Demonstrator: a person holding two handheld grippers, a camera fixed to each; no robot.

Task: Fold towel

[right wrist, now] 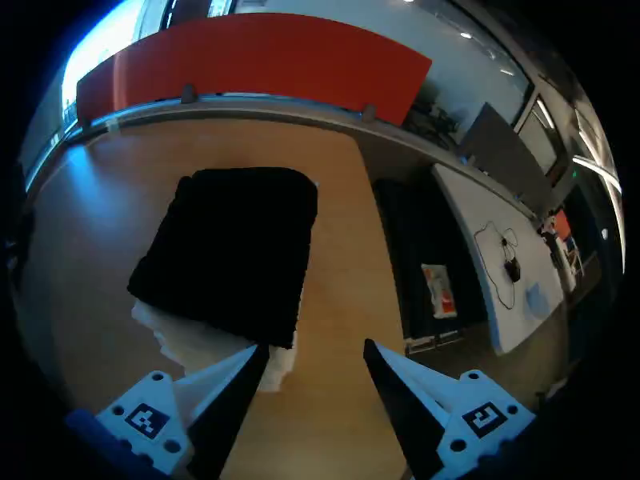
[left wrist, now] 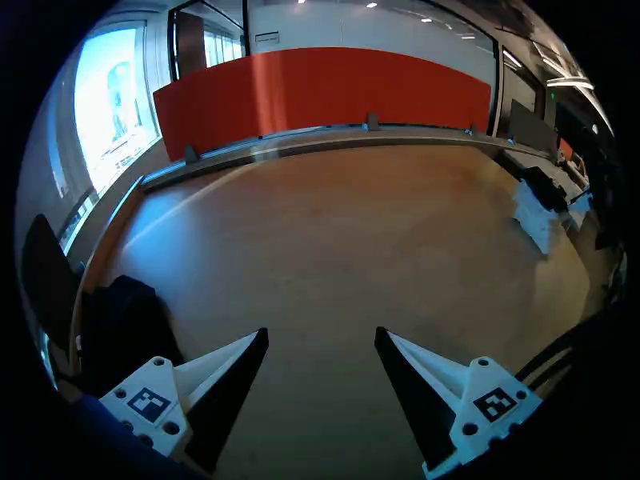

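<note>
Wooden table (right wrist: pixel 344 272), white towel (right wrist: pixel 180 332) on it (black towel (right wrist: pixel 228 248) stacked on top)

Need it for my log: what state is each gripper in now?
Left gripper: open, holding nothing.
Right gripper: open, holding nothing.

White towel (right wrist: pixel 182 336) (mostly) under black towel (right wrist: pixel 228 248)

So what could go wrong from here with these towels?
1. The black towel lies on the white towel; the open right tool, near their corner, may pinch both layers.
2. The stack sits fairly close to the edge of the table; a drag could push it off.
</note>
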